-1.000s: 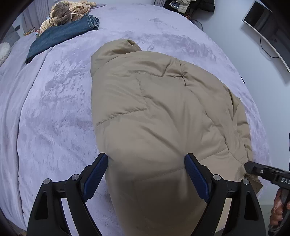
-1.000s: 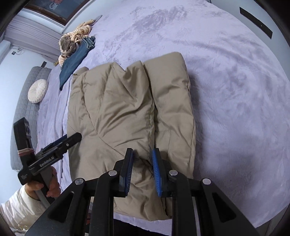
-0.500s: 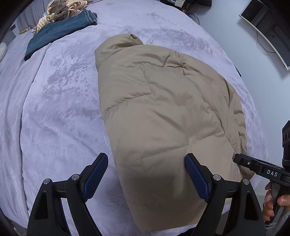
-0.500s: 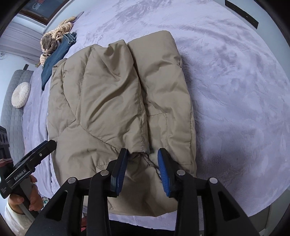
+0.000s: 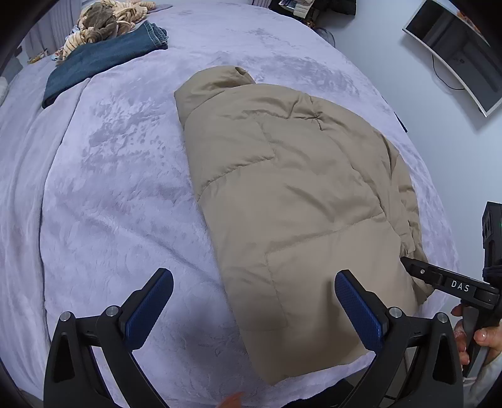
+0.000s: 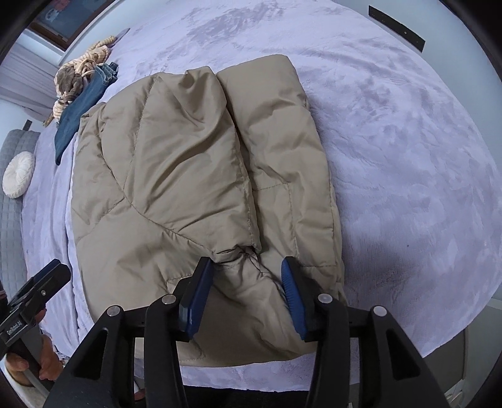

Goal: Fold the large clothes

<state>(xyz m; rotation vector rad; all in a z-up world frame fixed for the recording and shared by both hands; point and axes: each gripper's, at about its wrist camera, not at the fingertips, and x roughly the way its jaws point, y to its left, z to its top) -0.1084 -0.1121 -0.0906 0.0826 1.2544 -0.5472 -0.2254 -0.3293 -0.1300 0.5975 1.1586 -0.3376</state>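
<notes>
A tan puffer jacket (image 5: 298,194) lies on the lilac bedspread (image 5: 119,194), its sleeve folded over the body; it also shows in the right wrist view (image 6: 188,175). My left gripper (image 5: 254,301) is open and empty, held above the jacket's near hem and the blanket. My right gripper (image 6: 248,276) is open, its jaws standing either side of the gathered sleeve cuff (image 6: 241,254) without clamping it. The right gripper also shows in the left wrist view (image 5: 439,276) at the jacket's right edge. The left gripper shows in the right wrist view (image 6: 34,288) at far left.
Folded blue jeans (image 5: 103,59) and a striped bundle of clothing (image 5: 106,22) lie at the bed's far left. A round white cushion (image 6: 18,174) sits on a grey sofa. A monitor (image 5: 455,47) hangs on the right wall. The bed's near edge (image 6: 282,373) lies just below the jacket.
My right gripper has opened and let go of the sleeve cuff, which now rests on the jacket. My left gripper has drawn back and left, off the jacket, staying open.
</notes>
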